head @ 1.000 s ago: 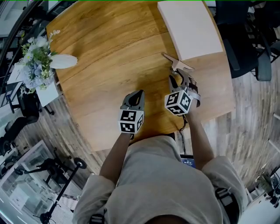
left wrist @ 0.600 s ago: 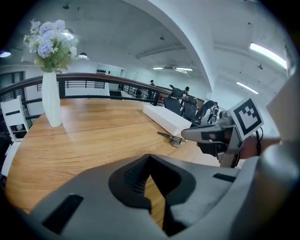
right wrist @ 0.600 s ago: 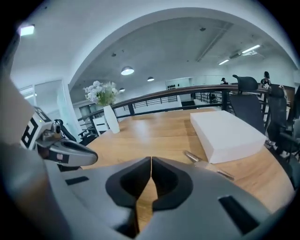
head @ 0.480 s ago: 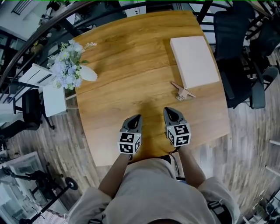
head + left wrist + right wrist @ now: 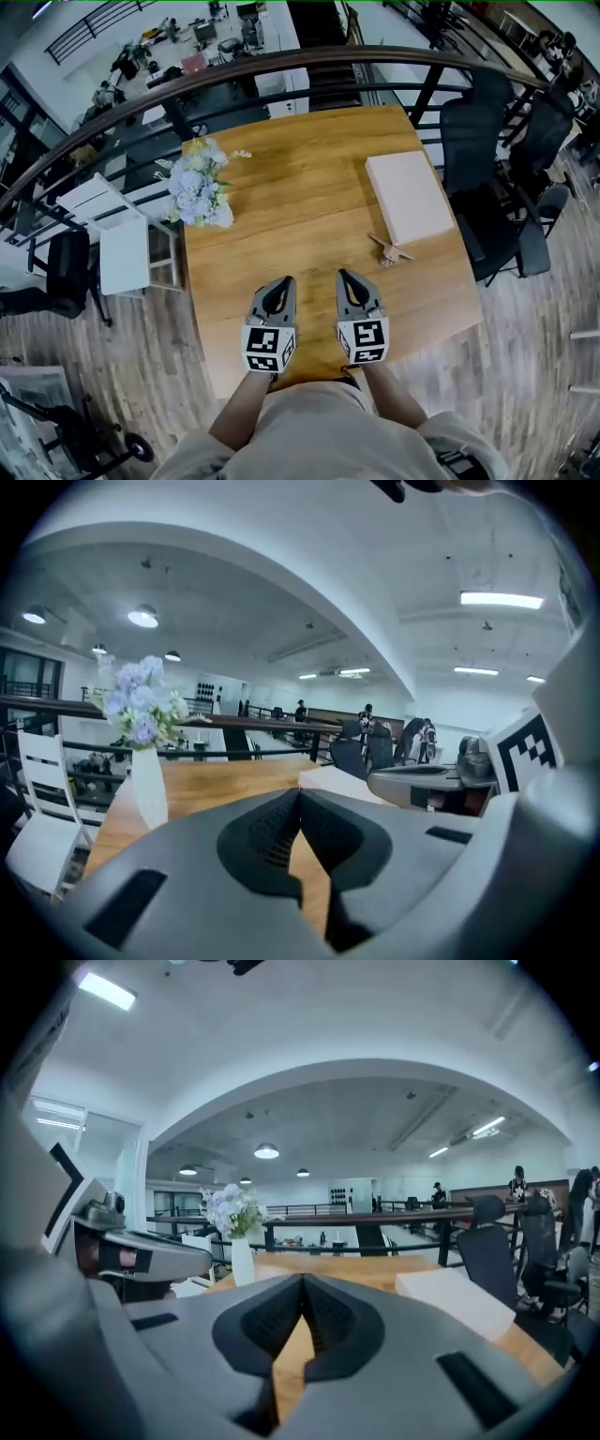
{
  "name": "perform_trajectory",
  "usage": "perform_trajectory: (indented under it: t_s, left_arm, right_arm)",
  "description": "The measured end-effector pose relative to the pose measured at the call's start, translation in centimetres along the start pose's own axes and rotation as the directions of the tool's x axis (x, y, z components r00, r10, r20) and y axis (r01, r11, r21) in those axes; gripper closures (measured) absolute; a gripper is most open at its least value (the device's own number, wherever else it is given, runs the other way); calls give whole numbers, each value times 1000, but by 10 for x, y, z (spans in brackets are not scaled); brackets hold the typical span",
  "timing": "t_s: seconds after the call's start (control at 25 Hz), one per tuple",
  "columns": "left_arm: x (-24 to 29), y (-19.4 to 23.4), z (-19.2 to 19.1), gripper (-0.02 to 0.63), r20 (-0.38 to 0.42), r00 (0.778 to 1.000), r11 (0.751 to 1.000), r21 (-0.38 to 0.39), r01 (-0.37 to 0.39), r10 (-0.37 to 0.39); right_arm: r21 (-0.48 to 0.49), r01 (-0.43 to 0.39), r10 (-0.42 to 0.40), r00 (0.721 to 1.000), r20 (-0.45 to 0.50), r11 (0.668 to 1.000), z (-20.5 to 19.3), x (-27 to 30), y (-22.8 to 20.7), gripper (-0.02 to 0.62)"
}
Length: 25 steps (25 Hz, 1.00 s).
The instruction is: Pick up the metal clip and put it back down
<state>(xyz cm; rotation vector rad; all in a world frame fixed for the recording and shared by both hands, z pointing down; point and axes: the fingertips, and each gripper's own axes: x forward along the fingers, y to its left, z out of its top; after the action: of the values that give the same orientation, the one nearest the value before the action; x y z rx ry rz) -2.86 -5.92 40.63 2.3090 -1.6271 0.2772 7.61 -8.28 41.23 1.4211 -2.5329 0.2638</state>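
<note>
The metal clip point(image 5: 388, 249) lies on the wooden table point(image 5: 300, 216) just in front of the white box, free of both grippers. My right gripper point(image 5: 347, 276) is shut with nothing in it, near the table's front edge, well below and left of the clip. My left gripper point(image 5: 280, 283) is beside it, shut and empty too. In the left gripper view the left gripper point(image 5: 300, 794) has its jaws touching at the tips; the right gripper view shows the right gripper point(image 5: 302, 1283) the same way. Neither gripper view shows the clip.
A flat white box point(image 5: 408, 196) lies at the table's right side. A white vase of flowers point(image 5: 201, 195) stands at the left edge. Dark office chairs point(image 5: 487, 141) stand to the right, a railing point(image 5: 281, 70) runs behind, and a white chair point(image 5: 112, 234) is at the left.
My right gripper has let go of the clip, drawn back toward the front edge and shut. The clip stays on the table. The head view has lifted, showing more of the room.
</note>
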Motion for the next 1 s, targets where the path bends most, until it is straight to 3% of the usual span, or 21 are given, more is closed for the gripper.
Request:
perform_trajectory:
  t_s: [0.24,0.44,0.6,1.0]
  left_arm:
    - [-47,28,59,583,155,987,999,7,-45,43]
    - [-79,38,88,583,237,968,996,23,-88,80]
    - [-87,30,99,583,263,963,993,77,-87,64]
    - [-98,22,108,583,294,955,995,73,-67,43]
  right_arm:
    - [-77,43,-31,987,159,996,75,-25,26,569]
    - [-70,89,-71,971,227,994,106,-48,28,569]
    - [-96,94,-69,968,243,991,118,-53,38,569]
    - [-100,132,-101,958,267,986,128,-73,35,569]
